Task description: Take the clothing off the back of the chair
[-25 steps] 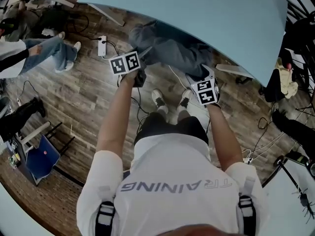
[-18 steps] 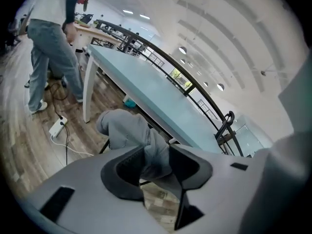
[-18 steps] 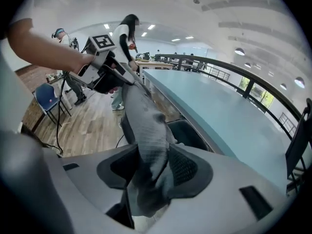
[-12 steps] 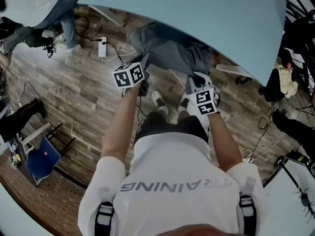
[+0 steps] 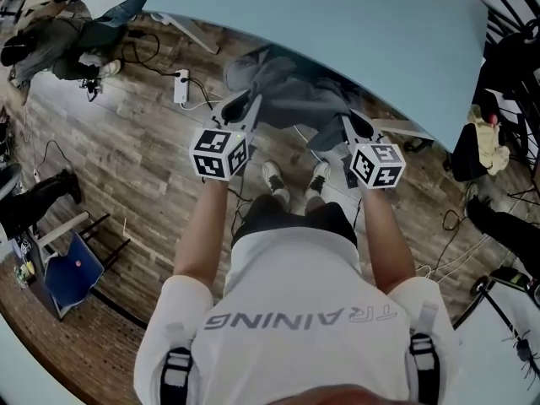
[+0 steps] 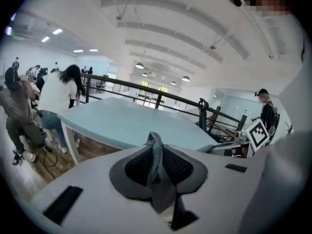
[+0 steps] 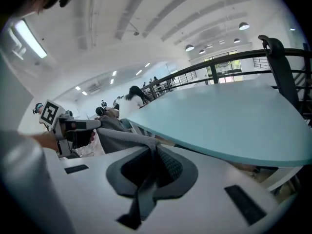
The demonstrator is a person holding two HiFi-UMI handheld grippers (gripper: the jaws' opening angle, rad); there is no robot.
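The grey clothing (image 5: 291, 91) hangs stretched between my two grippers at the edge of the light-blue table (image 5: 363, 24). My left gripper (image 5: 245, 108) is shut on its left end. A fold of grey fabric (image 6: 157, 155) is pinched between its jaws in the left gripper view. My right gripper (image 5: 353, 126) is shut on the right end. In the right gripper view the cloth (image 7: 122, 133) runs from its jaws (image 7: 152, 152) leftward to the left gripper (image 7: 73, 130). The chair back is hidden beneath the cloth.
The wooden floor (image 5: 143, 167) carries a white power strip (image 5: 180, 86) and loose cables. People stand at the upper left (image 5: 67, 36). A black chair with draped things (image 5: 498, 83) is at the right, a blue box (image 5: 72, 272) at the lower left.
Both grippers have closed on the grey clothing and risen, pulling it up and taut between them. Their marker cubes have rolled. The people at the upper left have shifted.
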